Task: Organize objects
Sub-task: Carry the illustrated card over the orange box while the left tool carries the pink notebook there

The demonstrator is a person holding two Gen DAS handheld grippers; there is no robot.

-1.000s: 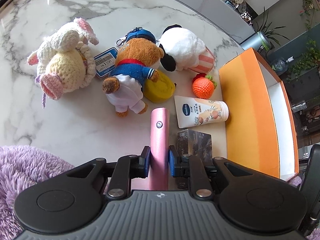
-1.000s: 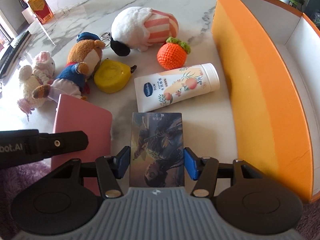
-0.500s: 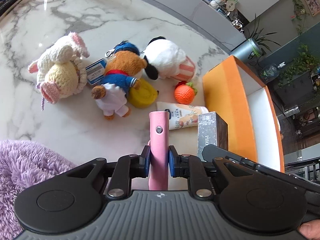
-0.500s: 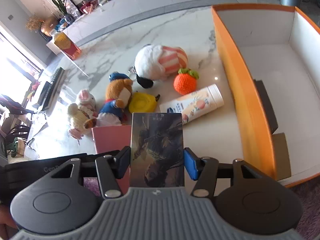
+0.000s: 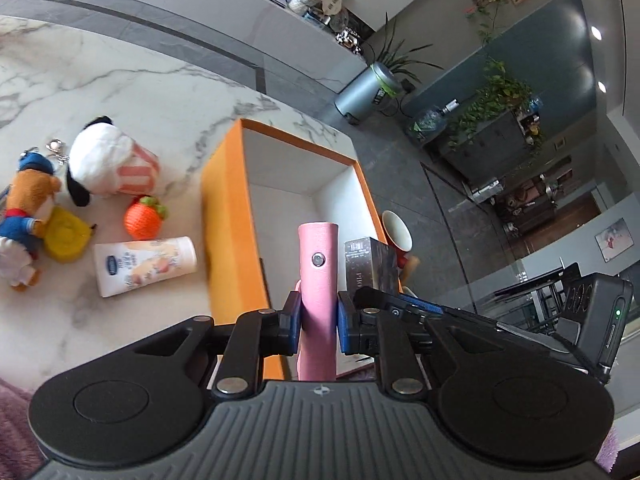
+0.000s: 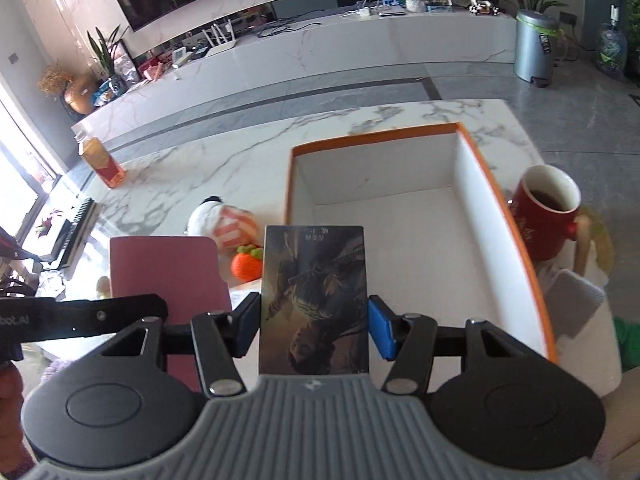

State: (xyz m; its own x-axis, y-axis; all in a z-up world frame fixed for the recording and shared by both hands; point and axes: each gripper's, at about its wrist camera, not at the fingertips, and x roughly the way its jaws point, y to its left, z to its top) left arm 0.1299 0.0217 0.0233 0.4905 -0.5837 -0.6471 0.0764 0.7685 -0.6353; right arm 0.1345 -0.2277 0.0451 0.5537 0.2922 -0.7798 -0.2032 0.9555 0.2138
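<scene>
Left gripper (image 5: 319, 322): clamping a slim pink leather-look notebook (image 5: 318, 280) edge-on, hanging over the orange-walled, white-lined open box (image 5: 228, 240). Right gripper (image 6: 314, 326): gripping a dark illustrated rectangular carton (image 6: 314, 300), hovering above that box's near end.

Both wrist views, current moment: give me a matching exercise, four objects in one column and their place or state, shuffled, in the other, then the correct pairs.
Objects
1. pink notebook
2. illustrated box
3. lotion tube
4. red mug

Place or state
A. lying on its side on the marble table
B. clamped in the right tool
C. standing outside the orange bin, with dark liquid in it
D. clamped edge-on in the left tool

Pairs: 1-D, 2-B, 3-A, 4-C
</scene>
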